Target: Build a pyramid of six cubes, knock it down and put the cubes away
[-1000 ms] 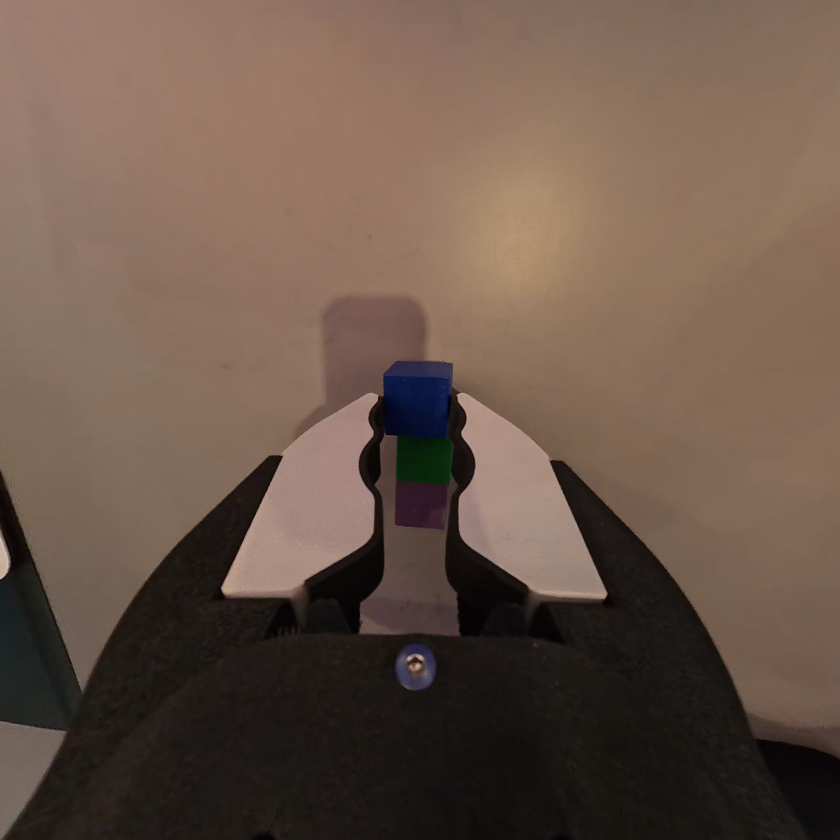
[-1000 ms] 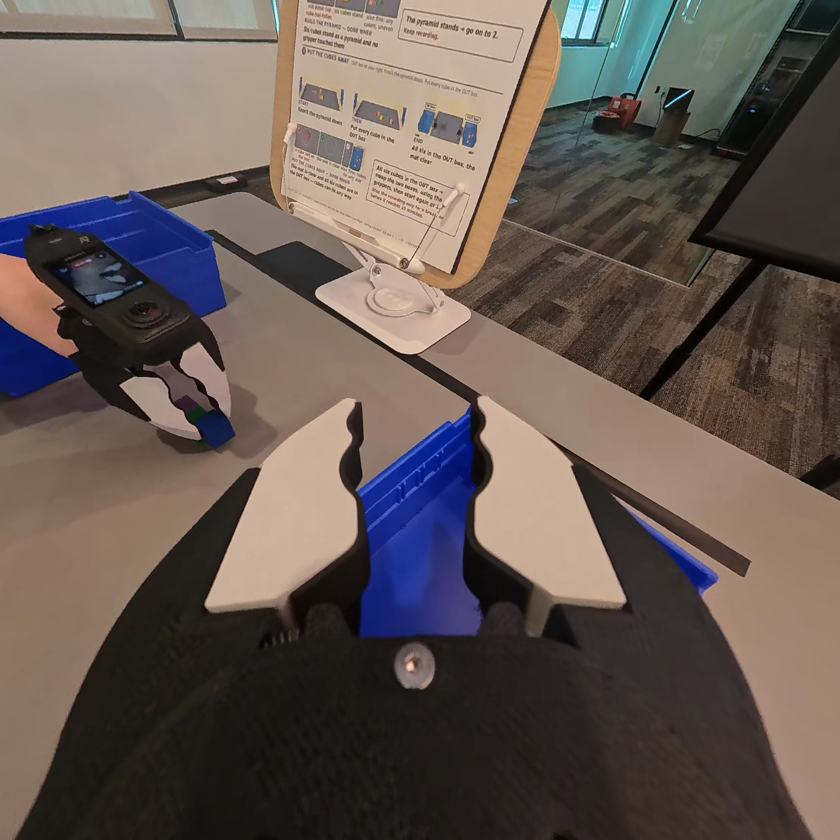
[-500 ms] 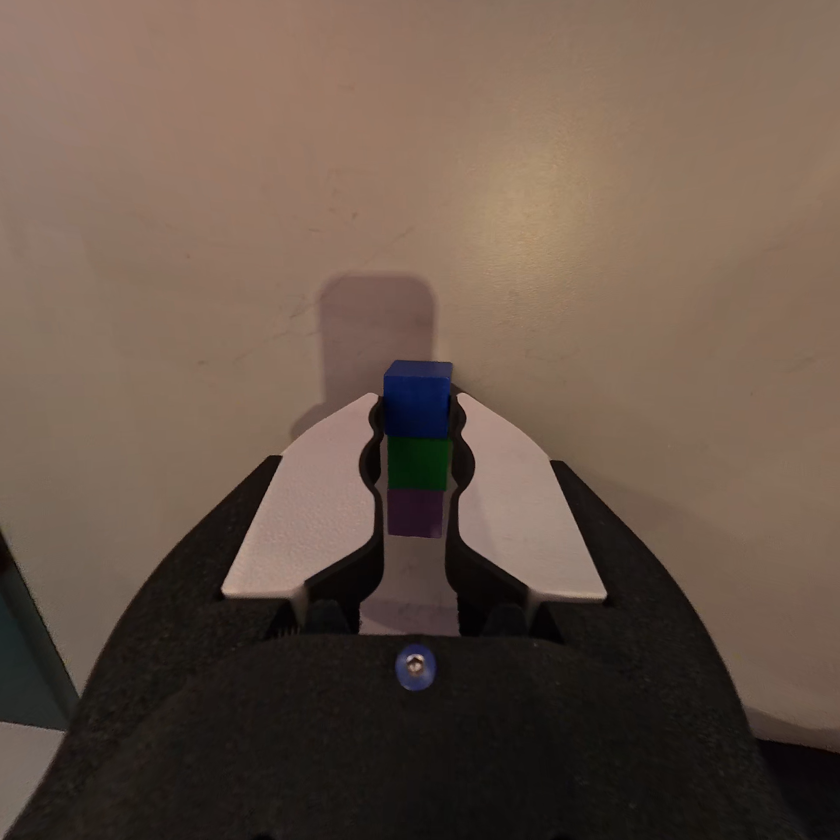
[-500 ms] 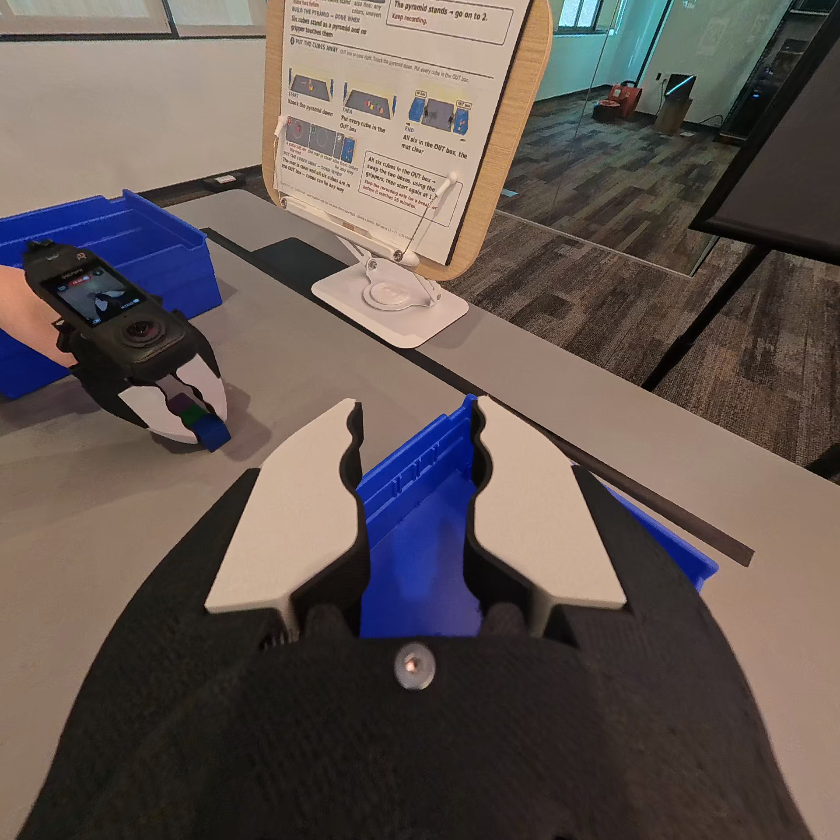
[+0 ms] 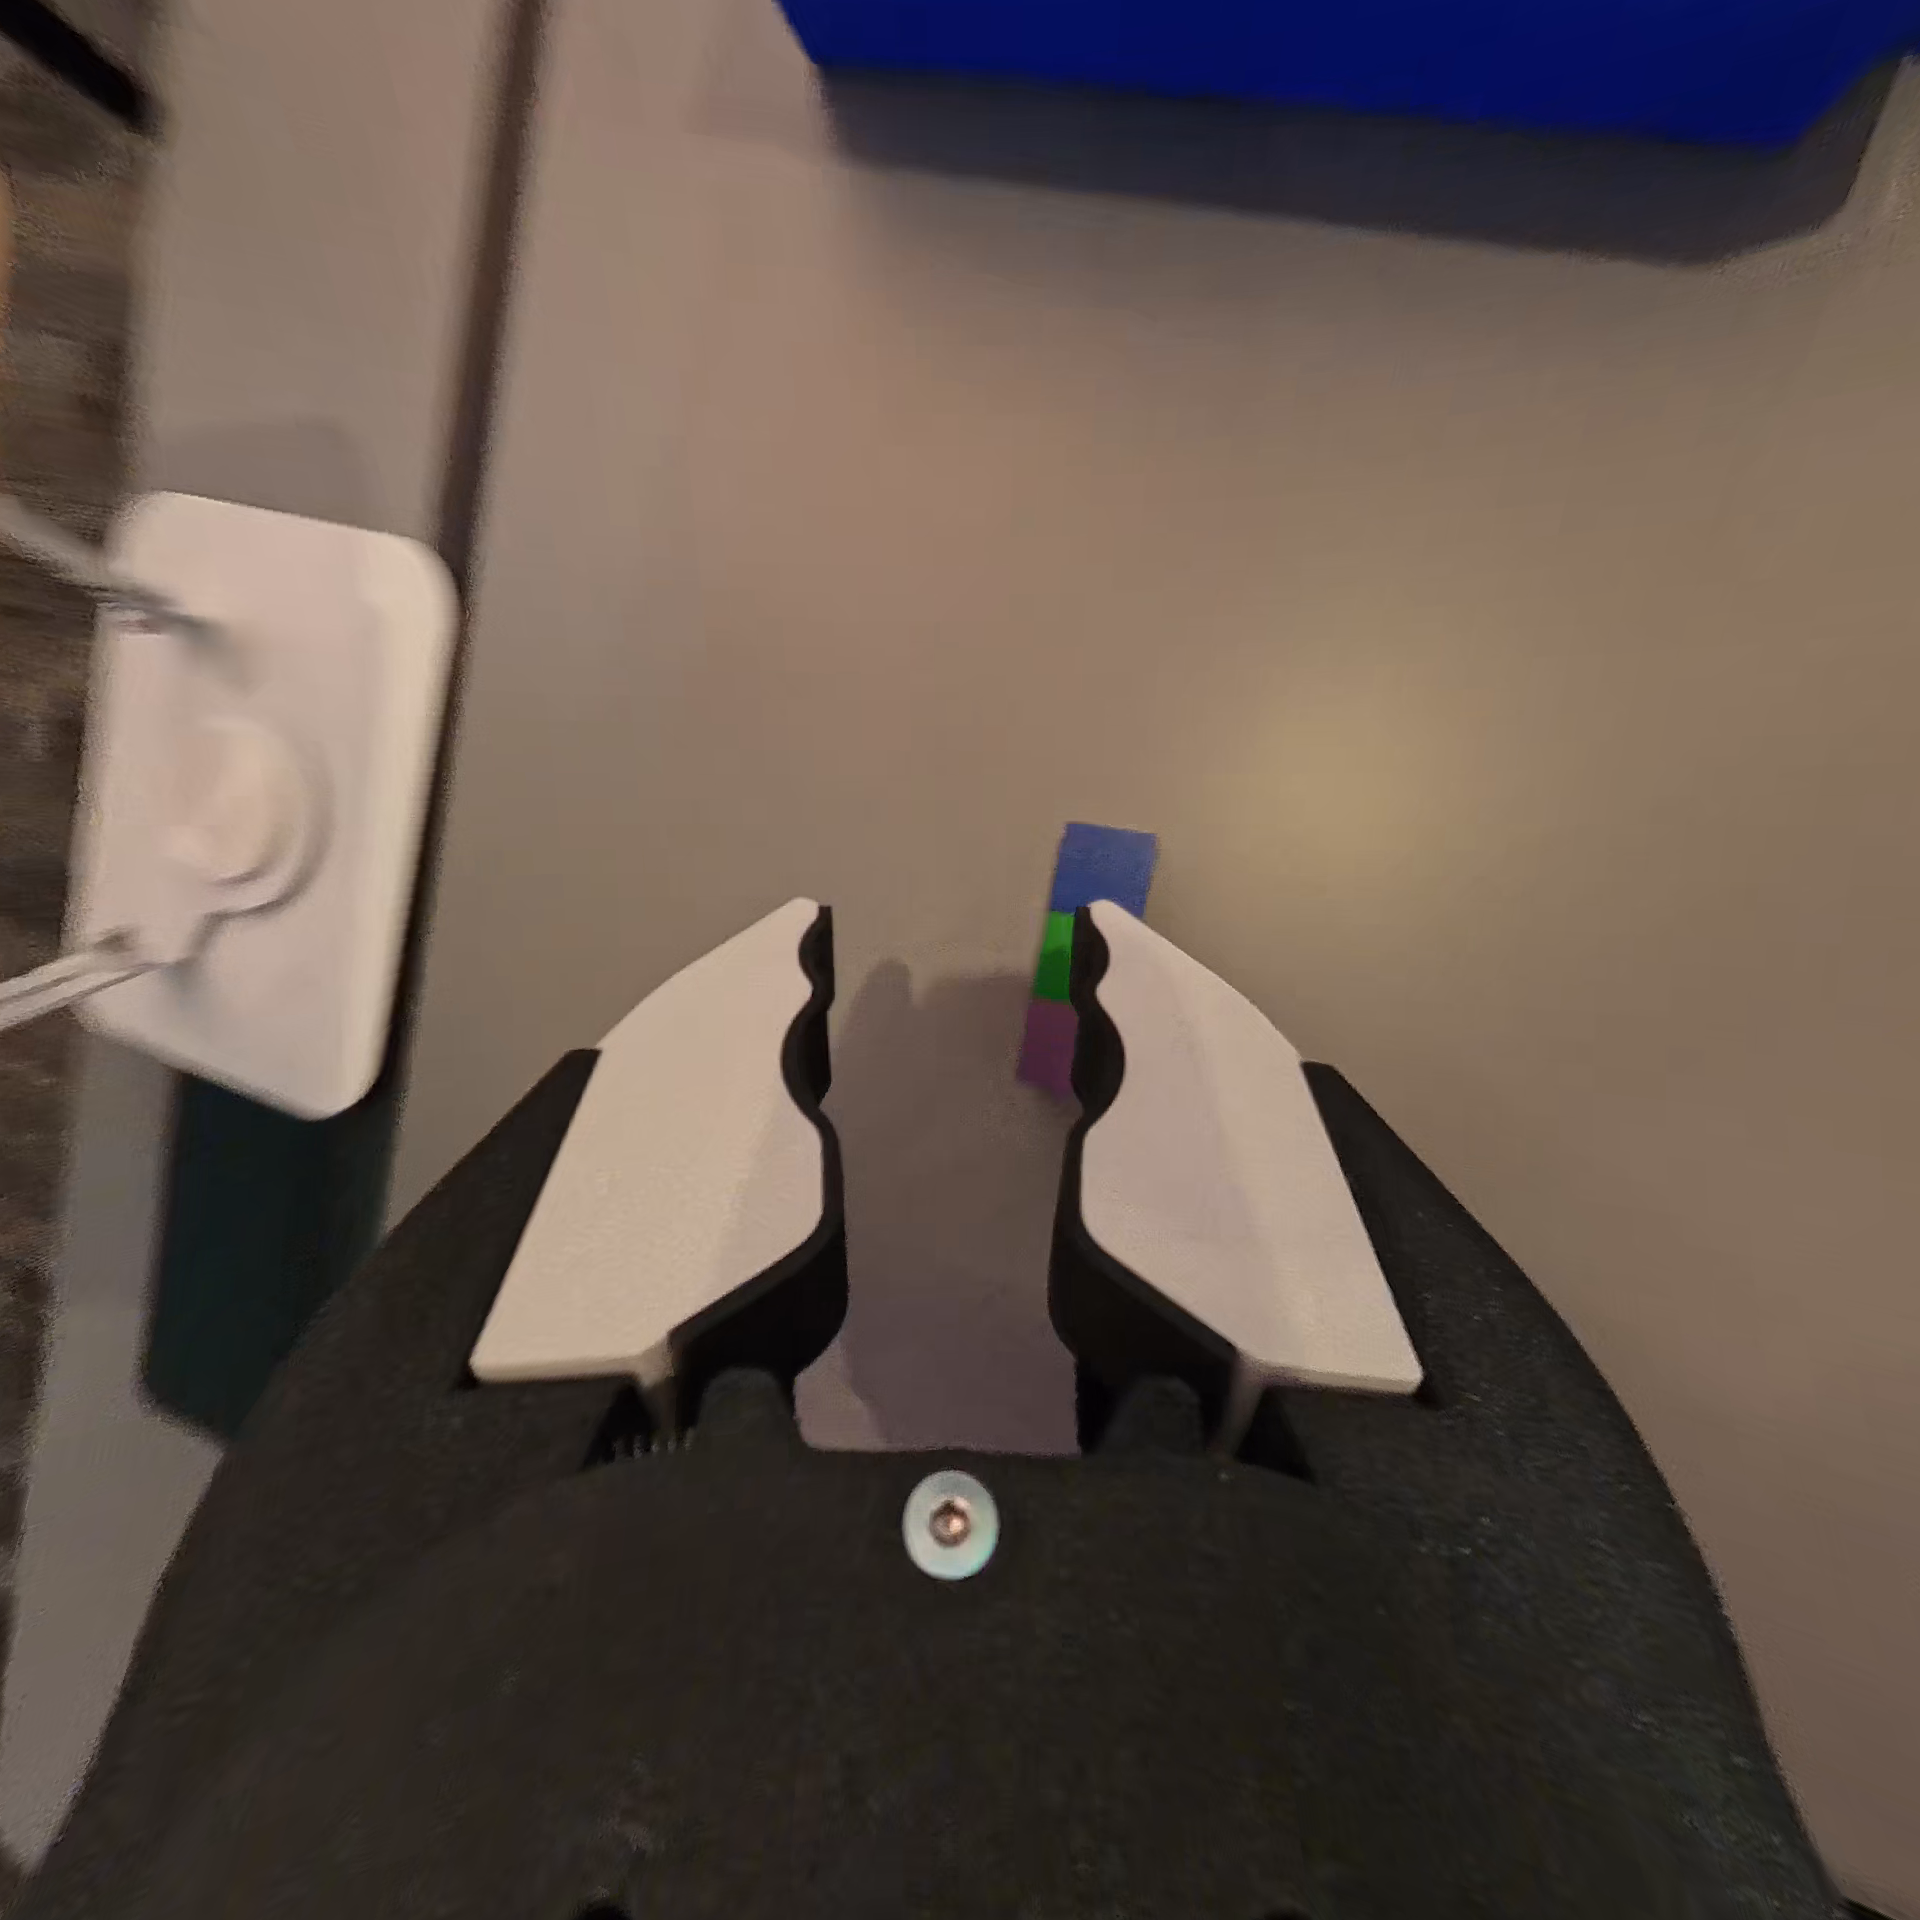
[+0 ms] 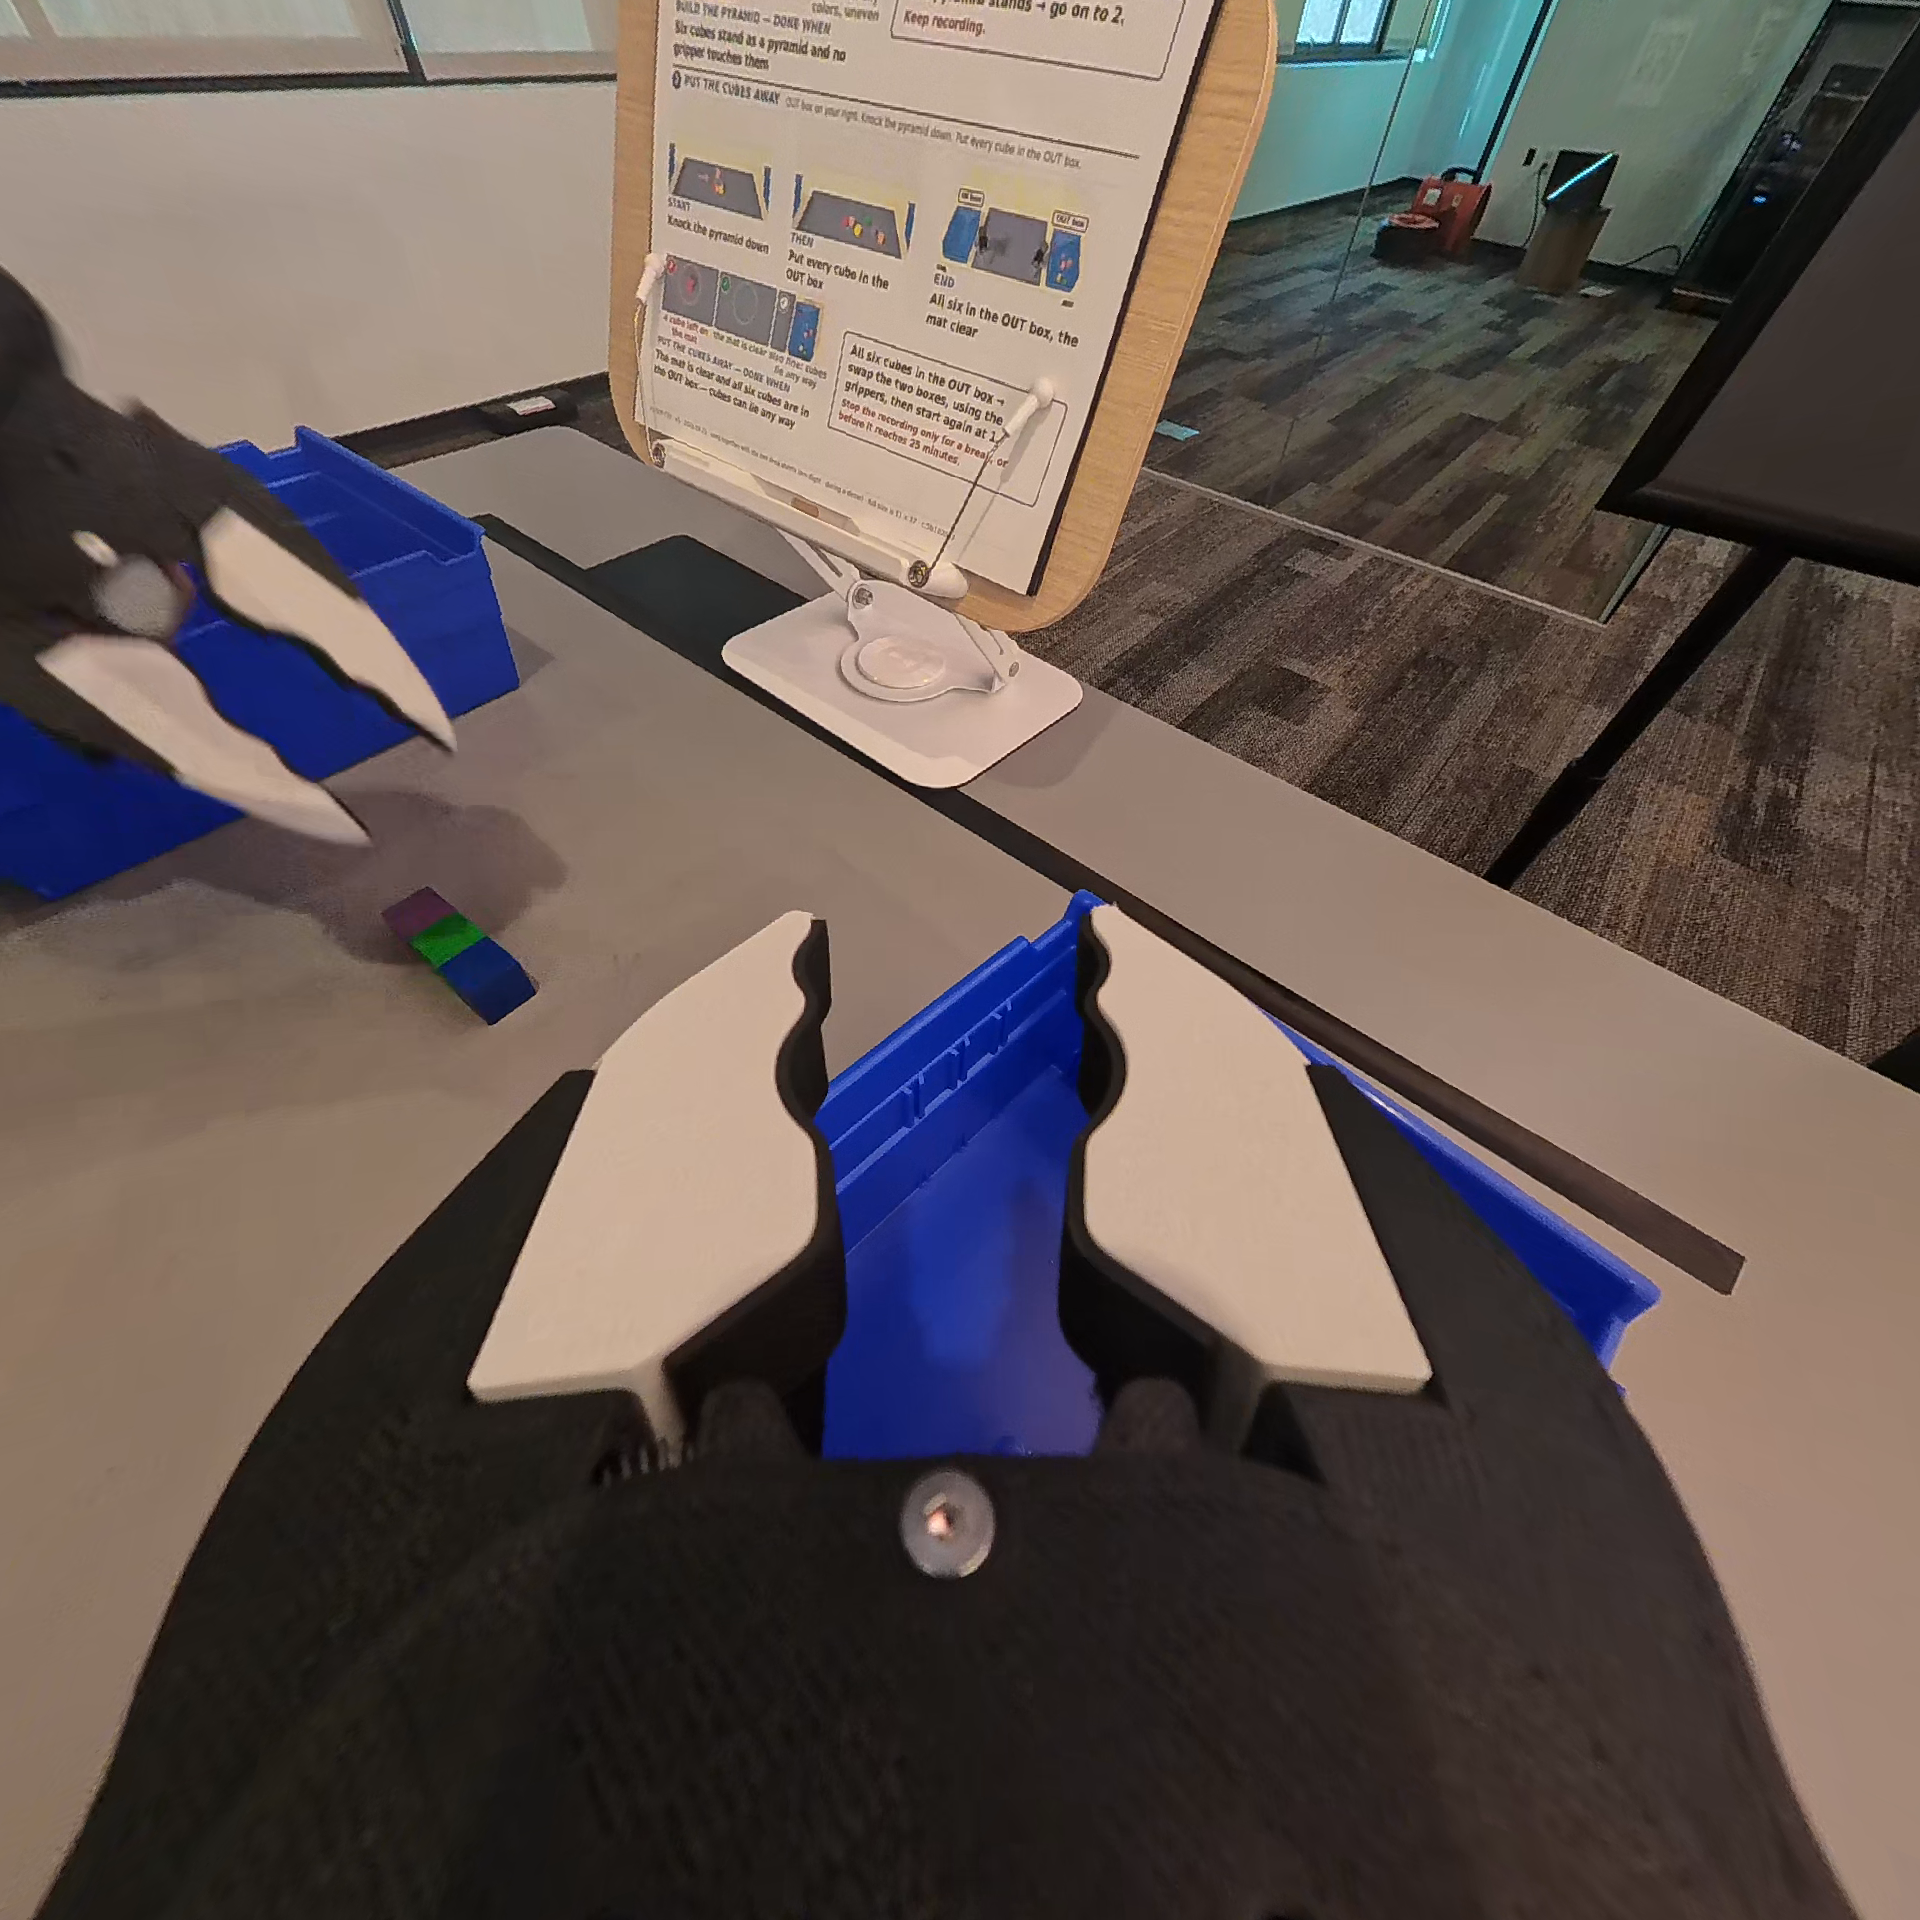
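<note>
A blue cube, a green cube and a purple cube lie in one touching row on the grey mat. In the left wrist view the same blue, green and purple cubes lie below, partly behind the right finger. My left gripper is open and empty, raised above the mat; it also shows in the right wrist view, up and left of the row. My right gripper is open and empty over a blue bin.
A second blue bin stands at the far left of the mat; a bin wall also shows ahead in the left wrist view. An instruction board on a white stand stands at the table's far edge, with floor beyond. My right fingertips sit around 30 cm from my left ones.
My left gripper has let go of the three cubes, opened, and lifted up and away to the left. The row of cubes now lies on the mat. My right gripper has barely moved.
</note>
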`<state>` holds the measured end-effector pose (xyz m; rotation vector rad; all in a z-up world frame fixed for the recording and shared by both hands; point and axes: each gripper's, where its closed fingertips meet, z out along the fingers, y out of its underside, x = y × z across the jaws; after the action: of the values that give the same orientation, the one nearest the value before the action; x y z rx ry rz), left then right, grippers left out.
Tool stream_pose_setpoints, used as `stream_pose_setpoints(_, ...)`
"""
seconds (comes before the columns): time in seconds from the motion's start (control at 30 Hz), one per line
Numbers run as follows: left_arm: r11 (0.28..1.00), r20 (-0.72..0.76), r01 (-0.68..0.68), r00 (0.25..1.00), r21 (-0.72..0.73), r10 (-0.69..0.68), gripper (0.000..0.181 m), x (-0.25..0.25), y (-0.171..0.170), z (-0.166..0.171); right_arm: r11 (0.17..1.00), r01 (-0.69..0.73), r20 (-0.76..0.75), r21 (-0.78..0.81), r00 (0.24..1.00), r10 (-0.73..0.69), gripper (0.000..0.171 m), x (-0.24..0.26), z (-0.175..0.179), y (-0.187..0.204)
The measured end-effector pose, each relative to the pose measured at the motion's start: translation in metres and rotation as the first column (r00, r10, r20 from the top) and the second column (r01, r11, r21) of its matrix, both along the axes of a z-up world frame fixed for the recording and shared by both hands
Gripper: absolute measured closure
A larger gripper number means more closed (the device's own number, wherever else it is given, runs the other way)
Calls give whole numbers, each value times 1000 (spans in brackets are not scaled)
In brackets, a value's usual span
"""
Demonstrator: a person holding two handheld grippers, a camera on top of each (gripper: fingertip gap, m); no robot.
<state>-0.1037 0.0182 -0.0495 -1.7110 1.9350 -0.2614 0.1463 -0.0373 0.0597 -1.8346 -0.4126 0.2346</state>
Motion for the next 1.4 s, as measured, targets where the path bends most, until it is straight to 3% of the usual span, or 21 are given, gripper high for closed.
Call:
stream_pose_setpoints(0.1, 983, 134, -153, 981, 106, 138, 140, -45, 27, 54, 1000, 0, -12, 9, 1000, 0, 125, 1, 2, -1)
stream_pose_setpoints(0.17, 950, 146, -292, 950, 111, 275, 141, -93, 50, 71, 1000, 2, -17, 15, 1000, -1, 125, 1, 4, -1)
stream_pose_setpoints(0.3, 821, 30, -554, 831, 139, 556, 141, -194, 103, 50, 1000, -2, -12, 19, 1000, 2, 125, -1, 6, -1)
stream_pose_setpoints(0.47, 856, -163, -502, 841, 126, 517, 135, -248, 121, -30, 1000, 11, 10, -11, 1000, -11, 125, 2, -2, -1)
stream_pose_setpoints(0.57, 871, -216, -478, 843, 114, 492, 137, -261, 125, -54, 1000, 28, 9, -14, 1000, -28, 125, 6, -4, -1)
stream_pose_setpoints(1.07, 898, -316, -440, 850, 12, 421, 148, -272, 140, -89, 996, 66, 36, -62, 997, -64, 125, 17, -17, 5)
stream_pose_setpoints(1.3, 895, -299, -446, 856, -11, 423, 153, -270, 139, -89, 994, 68, 43, -84, 997, -64, 124, 17, -25, 9)
stream_pose_setpoints(1.4, 889, -266, -458, 854, 26, 447, 153, -272, 141, -72, 994, 68, 37, -84, 997, -65, 124, 19, -25, 8)
